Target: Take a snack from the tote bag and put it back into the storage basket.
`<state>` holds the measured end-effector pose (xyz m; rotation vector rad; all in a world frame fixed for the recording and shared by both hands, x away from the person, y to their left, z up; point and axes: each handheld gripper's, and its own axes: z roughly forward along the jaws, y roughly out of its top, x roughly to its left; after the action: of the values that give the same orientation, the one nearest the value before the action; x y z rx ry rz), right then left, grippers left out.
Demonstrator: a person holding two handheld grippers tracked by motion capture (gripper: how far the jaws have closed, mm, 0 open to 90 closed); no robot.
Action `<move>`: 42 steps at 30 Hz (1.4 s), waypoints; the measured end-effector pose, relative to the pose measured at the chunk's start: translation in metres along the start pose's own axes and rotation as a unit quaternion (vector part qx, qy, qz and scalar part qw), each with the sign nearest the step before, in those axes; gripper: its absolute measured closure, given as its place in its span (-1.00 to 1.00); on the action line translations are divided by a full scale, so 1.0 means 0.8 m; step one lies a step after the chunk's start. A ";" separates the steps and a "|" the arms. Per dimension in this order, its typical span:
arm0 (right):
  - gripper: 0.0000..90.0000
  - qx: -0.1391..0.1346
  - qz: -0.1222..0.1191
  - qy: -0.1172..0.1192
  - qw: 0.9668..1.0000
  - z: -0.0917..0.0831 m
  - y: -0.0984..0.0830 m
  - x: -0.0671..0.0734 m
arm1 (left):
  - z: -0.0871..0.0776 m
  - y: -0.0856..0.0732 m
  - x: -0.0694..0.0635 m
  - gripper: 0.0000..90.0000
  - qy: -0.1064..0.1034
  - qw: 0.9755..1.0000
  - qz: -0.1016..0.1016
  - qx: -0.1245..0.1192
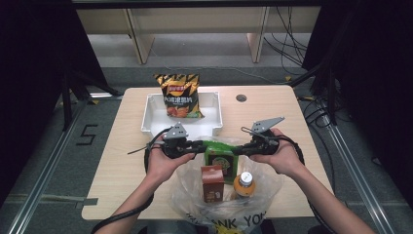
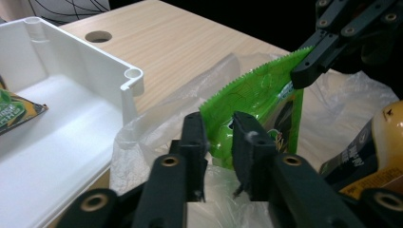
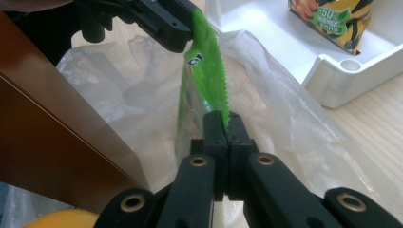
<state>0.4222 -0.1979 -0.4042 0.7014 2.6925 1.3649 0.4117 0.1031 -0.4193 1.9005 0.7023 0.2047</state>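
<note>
Unpacking is the work in hand: a green snack packet [image 1: 220, 158] stands at the mouth of a clear plastic bag [image 1: 272, 183] just in front of the white tray [image 1: 157, 117], lifted between two claws. The right claw [image 3: 228, 124] is clamped tight on the packet's serrated top edge, its jaws pressed together with the green film pinched between them. The left claw [image 2: 219, 137] sits at the packet's other side; its jaws stand a little apart with the green film showing in the gap, and in the left gripper view the pads do not look pressed onto it, so I judge the packet hangs mainly from the right claw.

Inside the tray an orange-and-black crisp bag [image 1: 179, 95] already leans against the far wall. In front of the tray, still in the plastic bag, stand a brown carton [image 1: 213, 183] and an orange bottle [image 1: 244, 184], both just beyond the packet on the person's side.

The step seems to be drawing the green packet clear of the plastic bag. The next move probably calls for lifting it over the tray's near rim and setting it down beside the crisp bag, keeping the thin bag film from dragging along and taking care not to tip the carton or bottle.
</note>
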 end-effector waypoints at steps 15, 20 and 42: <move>1.00 -0.043 -0.012 -0.010 0.999 -0.028 0.020 0.001 | -0.048 0.014 0.001 -0.08 0.026 0.998 -0.037 -0.050; 1.00 -0.054 -0.021 -0.017 0.998 -0.036 0.028 0.002 | -0.068 0.010 0.003 -0.15 0.046 0.997 -0.035 -0.053; 1.00 -0.086 -0.021 -0.019 0.996 -0.063 0.076 -0.003 | -0.124 -0.036 0.013 -0.31 0.097 0.993 -0.049 -0.051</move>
<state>0.4351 -0.2054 -0.3267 0.6430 2.5063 1.5336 0.3652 0.1950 -0.4035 1.7596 0.8961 0.3605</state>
